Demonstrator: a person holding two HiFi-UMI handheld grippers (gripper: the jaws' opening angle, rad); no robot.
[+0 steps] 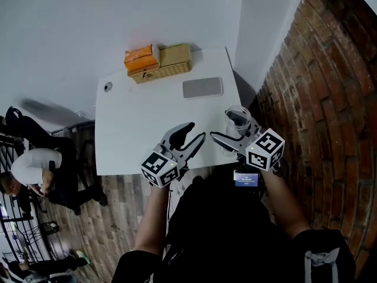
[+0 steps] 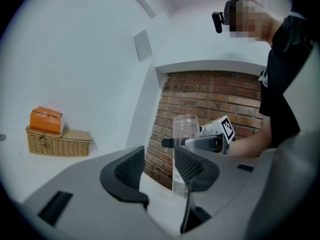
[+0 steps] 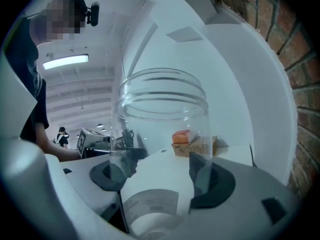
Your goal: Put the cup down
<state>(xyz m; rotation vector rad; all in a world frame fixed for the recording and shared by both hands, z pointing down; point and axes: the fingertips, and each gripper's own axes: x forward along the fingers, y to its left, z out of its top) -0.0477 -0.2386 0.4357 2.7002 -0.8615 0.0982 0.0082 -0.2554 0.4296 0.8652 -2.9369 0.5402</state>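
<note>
A clear plastic cup [image 1: 237,121] is upright near the right edge of the white table [image 1: 141,117]. My right gripper [image 1: 232,135] is shut on the cup, one pad pressed to each side of it about halfway up. In the right gripper view the cup [image 3: 162,134] fills the gap between the jaws [image 3: 162,174]. In the left gripper view the cup [image 2: 185,149] has its base at or just above the tabletop; I cannot tell whether it touches. My left gripper [image 1: 196,131] is open and holds nothing, a short way left of the cup.
A wicker basket [image 1: 162,69] with an orange packet [image 1: 141,58] on it stands at the table's back edge. A flat grey pad [image 1: 202,87] lies in front of it. A brick wall [image 1: 318,99] runs close along the right. A seated person [image 1: 29,170] is at the far left.
</note>
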